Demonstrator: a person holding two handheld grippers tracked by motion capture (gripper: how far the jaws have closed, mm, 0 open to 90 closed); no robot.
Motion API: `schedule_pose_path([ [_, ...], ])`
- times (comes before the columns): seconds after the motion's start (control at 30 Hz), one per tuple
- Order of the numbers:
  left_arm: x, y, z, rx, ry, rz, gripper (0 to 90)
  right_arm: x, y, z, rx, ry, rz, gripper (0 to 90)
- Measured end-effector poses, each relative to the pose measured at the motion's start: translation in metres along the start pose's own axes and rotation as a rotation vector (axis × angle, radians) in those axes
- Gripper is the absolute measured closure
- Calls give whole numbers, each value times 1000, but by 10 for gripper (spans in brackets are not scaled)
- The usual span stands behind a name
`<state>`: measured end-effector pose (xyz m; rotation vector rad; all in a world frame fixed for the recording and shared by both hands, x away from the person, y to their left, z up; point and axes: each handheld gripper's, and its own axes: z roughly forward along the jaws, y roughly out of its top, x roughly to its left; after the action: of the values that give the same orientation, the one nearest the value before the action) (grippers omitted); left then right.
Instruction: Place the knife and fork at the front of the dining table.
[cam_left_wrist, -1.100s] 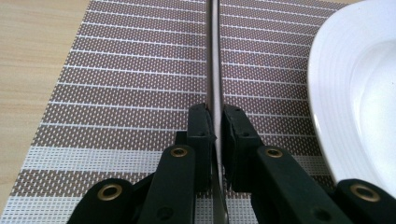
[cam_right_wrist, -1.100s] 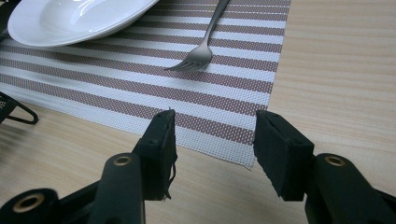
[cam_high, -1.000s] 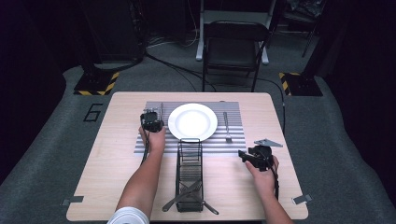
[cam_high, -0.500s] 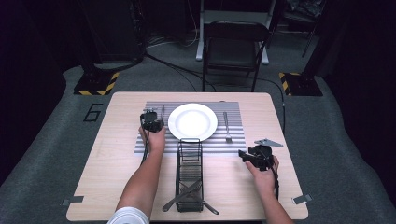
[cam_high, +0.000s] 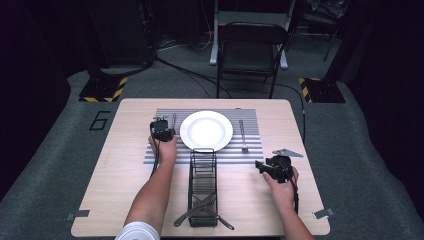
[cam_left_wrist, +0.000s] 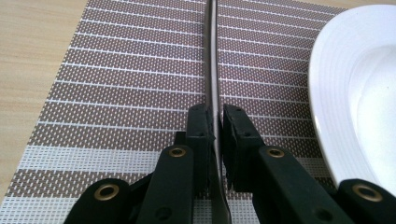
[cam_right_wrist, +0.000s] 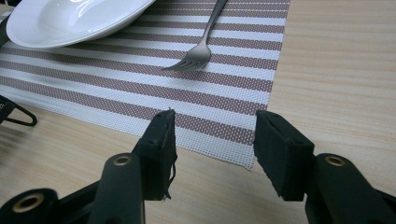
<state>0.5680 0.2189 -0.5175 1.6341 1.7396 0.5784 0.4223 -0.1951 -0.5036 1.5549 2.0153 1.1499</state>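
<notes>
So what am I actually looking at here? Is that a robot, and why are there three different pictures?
No robot: a person sits at a table with a hand-held gripper in each hand, a tool with two black jaws. One picture is taken from a camera above, looking down on the table. The other two come from small cameras riding on each tool, looking along its jaws.

On the table lies a striped placemat with a white plate in the middle and a fork to the plate's right. Nearer the person stands a black wire rack with cutlery in it.

The left hand-held gripper is shut on a thin piece of metal cutlery, probably a knife, beside the plate. The right hand-held gripper is open and holds nothing, near the placemat's corner.
</notes>
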Motion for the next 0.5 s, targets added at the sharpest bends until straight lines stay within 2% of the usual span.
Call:
schedule_pose_path([
  [0.3, -1, -1, 0, -4, -9, 2, 788, 1, 0, 1, 2, 1, -3, 481],
  [0.43, 3, 0, -1, -9, -16, -18, 785, 1, 0, 0, 0, 1, -2, 481],
  [0.5, 3, 1, -2, -14, -14, -16, 797, 1, 0, 1, 1, 0, -2, 481],
])
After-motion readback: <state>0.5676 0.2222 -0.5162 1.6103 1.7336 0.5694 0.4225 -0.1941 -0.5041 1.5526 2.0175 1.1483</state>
